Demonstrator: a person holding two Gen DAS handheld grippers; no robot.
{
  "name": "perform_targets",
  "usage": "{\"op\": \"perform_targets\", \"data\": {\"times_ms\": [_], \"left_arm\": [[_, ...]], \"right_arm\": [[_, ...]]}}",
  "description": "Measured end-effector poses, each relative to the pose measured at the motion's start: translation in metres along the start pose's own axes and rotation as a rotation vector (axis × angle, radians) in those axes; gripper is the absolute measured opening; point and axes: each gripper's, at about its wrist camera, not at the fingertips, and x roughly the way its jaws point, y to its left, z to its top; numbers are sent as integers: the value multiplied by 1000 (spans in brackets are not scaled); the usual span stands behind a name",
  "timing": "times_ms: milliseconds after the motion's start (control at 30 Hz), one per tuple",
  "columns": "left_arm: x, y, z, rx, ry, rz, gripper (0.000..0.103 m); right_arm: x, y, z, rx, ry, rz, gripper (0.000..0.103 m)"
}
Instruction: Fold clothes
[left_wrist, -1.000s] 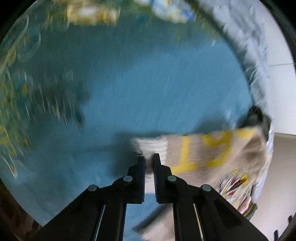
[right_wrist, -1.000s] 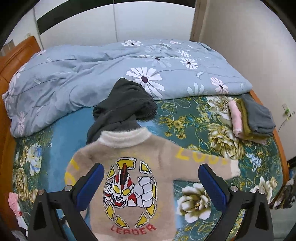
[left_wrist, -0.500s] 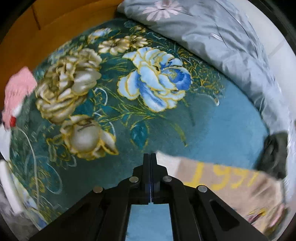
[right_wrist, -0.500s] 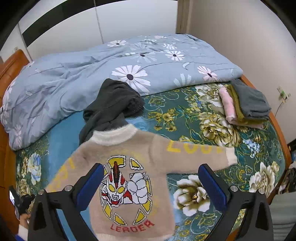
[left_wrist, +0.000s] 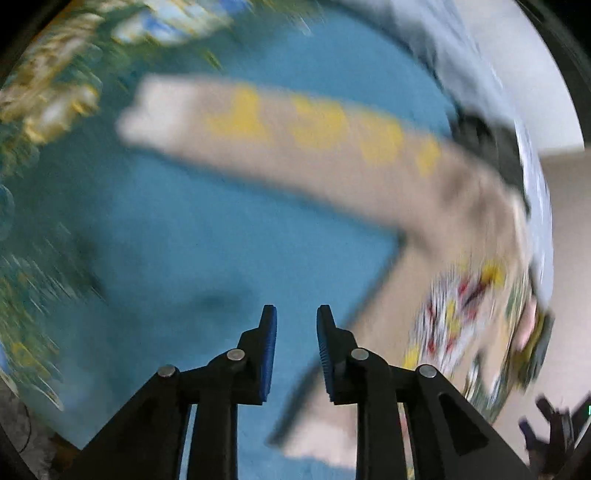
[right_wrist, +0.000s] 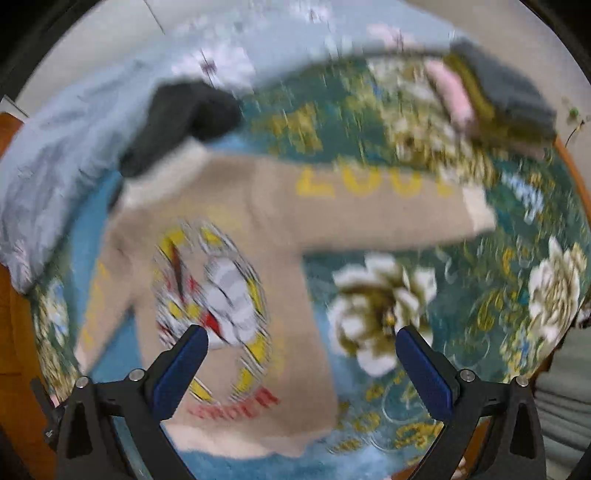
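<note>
The left gripper (left_wrist: 295, 325) has a small gap and holds nothing. The tan sweater (right_wrist: 236, 258) lies flat on the flowery blanket (right_wrist: 461, 295), collar far, bottom edge near, sleeves stretched out left and right. The right gripper (right_wrist: 301, 341) is wide apart and empty, above the sweater.

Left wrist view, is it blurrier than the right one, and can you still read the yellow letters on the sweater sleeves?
Left wrist: heavy motion smear, the sweater sleeve letters are unreadable yellow blobs, only the open left gripper is crisp. Right wrist: also streaked, sleeve letters partly legible, open right gripper sharp.
</note>
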Motion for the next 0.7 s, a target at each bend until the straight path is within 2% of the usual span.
{"op": "perform_targets", "data": {"times_ms": [167, 233, 367, 533, 600, 633, 667, 700], "left_arm": [[42, -27, -20, 89, 92, 64, 28], [54, -30, -21, 99, 112, 72, 28], [65, -31, -22, 69, 125, 30, 37], [73, -32, -27, 37, 135, -2, 38], [74, -33, -31, 32, 135, -14, 38], [74, -34, -32, 35, 131, -12, 31], [74, -35, -33, 38, 129, -4, 19], [72, -36, -34, 35, 124, -4, 16]], "right_arm": [[70, -30, -19, 14, 162, 20, 101], [93, -38, -24, 34, 204, 40, 95], [130, -43, -33, 54, 279, 110, 66], [145, -32, -48, 2, 315, 148, 53], [144, -32, -52, 10, 326, 178, 38], [142, -33, -54, 15, 330, 187, 35], [141, -33, -56, 17, 333, 191, 27], [139, -34, -58, 18, 336, 193, 21]]}}
